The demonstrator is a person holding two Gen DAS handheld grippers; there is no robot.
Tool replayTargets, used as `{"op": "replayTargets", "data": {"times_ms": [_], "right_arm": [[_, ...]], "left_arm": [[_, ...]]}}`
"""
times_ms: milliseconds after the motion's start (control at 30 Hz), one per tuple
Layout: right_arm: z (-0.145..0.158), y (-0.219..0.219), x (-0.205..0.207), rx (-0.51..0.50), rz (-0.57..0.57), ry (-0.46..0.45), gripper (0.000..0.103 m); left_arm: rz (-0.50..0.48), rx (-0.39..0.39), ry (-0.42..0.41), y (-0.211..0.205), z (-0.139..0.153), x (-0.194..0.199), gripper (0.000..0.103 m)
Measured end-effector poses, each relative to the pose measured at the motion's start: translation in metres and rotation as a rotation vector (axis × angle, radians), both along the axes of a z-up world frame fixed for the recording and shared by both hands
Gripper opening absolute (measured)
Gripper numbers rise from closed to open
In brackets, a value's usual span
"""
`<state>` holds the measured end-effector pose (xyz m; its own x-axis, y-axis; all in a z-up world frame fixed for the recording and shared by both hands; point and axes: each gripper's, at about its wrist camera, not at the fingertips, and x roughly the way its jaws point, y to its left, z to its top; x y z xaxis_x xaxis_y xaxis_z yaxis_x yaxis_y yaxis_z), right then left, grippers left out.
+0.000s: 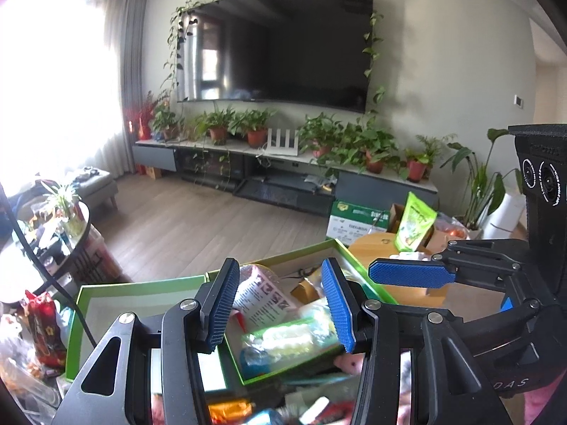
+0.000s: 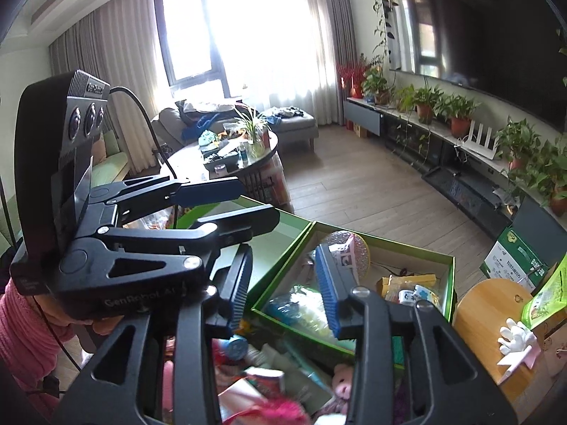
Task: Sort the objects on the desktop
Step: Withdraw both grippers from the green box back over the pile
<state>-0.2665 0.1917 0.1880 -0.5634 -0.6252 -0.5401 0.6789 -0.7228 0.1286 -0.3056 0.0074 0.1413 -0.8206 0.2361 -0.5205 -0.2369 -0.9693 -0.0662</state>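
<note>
My left gripper [image 1: 280, 304] hangs open above a green box [image 1: 345, 251] crammed with packets, and nothing is between its blue pads. Below it lie a white-labelled pouch [image 1: 262, 301] and a green-yellow packet [image 1: 287, 336]. A second green tray [image 1: 106, 288] to the left is bare inside. My right gripper [image 2: 285, 294] is also open and holds nothing, over the same green box [image 2: 452, 269]. The left gripper [image 2: 258, 201] shows at its left, above the bare tray [image 2: 294, 226]. A pink plush toy [image 2: 342, 382] lies among the clutter in front of the box.
A round wooden board [image 2: 489, 304] with a white glove figure [image 2: 515, 336] sits right of the box, beside a green snack bag [image 1: 414, 223] and a carton [image 1: 358, 219]. A cluttered round table [image 2: 226, 156] stands at the left. A person's pink sleeve [image 2: 24, 336] is at the lower left.
</note>
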Motion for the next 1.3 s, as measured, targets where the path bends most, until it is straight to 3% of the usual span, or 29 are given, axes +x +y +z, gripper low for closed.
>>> {"op": "replayTargets", "data": {"times_ms": [600, 1167, 1300], "right_arm": [[0.014, 0.014, 0.096, -0.010, -0.009, 0.044, 0.038], [-0.037, 0.049, 0.124, -0.044, -0.072, -0.046, 0.042], [-0.050, 0.057, 0.129, -0.040, -0.109, -0.064, 0.049]], "left_arm": [[-0.071, 0.027, 0.055, 0.009, 0.013, 0.096, 0.049], [-0.151, 0.062, -0.011, 0.045, -0.029, 0.116, 0.049], [-0.171, 0.072, -0.032, 0.051, -0.040, 0.118, 0.049]]}}
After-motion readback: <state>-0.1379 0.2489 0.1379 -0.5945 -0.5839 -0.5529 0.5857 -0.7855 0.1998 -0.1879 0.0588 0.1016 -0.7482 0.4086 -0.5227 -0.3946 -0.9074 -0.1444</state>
